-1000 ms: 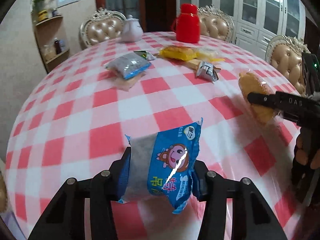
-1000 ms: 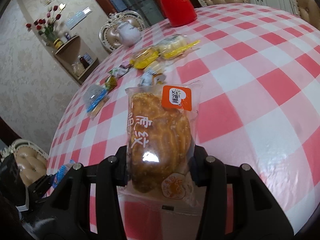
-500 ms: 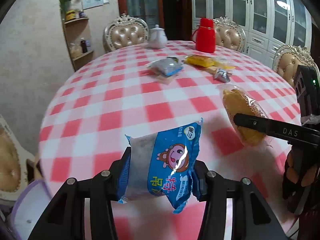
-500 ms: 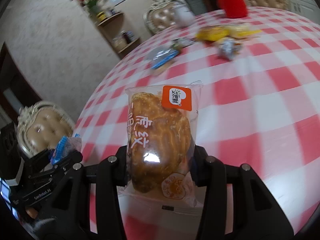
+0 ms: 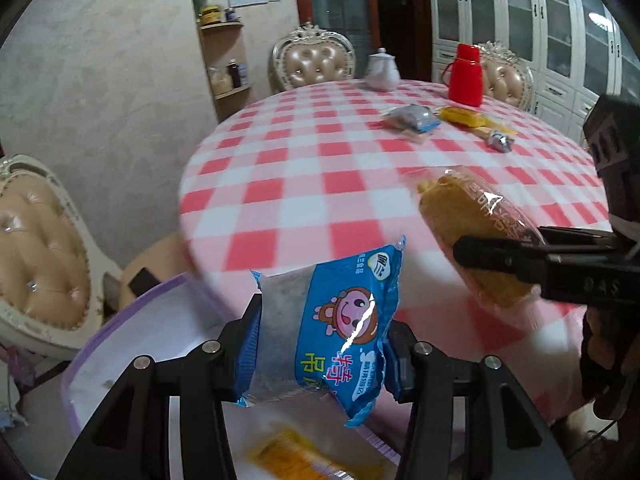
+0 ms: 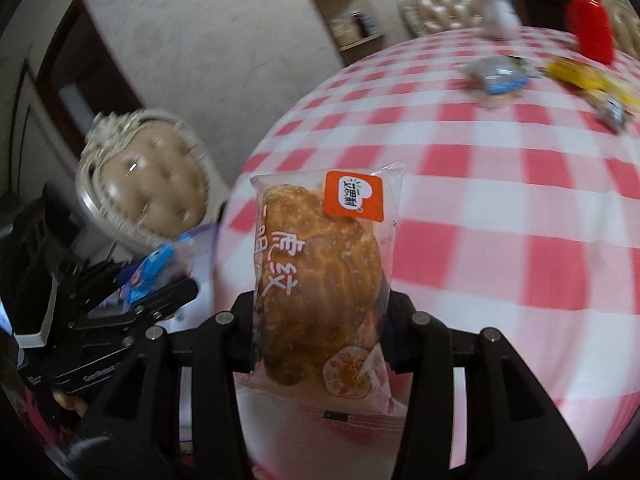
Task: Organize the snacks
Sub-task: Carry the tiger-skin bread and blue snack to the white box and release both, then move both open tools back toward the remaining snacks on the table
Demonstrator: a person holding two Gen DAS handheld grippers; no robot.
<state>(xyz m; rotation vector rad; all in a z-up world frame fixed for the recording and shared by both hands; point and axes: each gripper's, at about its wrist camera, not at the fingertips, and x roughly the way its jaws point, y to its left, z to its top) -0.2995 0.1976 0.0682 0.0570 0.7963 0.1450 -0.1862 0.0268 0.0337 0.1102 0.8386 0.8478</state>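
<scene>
Near table (image 5: 360, 184) checks lie bare; snack packets (image 5: 412, 118) crowd the far side.

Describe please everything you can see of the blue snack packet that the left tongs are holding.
The blue snack packet is a sealed, glossy plastic pouch with crimped ends. Its front is blue, with a pink cartoon face, yellow characters and a white logo; its left part is clear and shows a dark grey filling. The left tongs are shut on its two sides and hold it upright, slightly tilted, in the air near the table edge, above a white bin with a purple rim. Nothing else touches it.
</scene>
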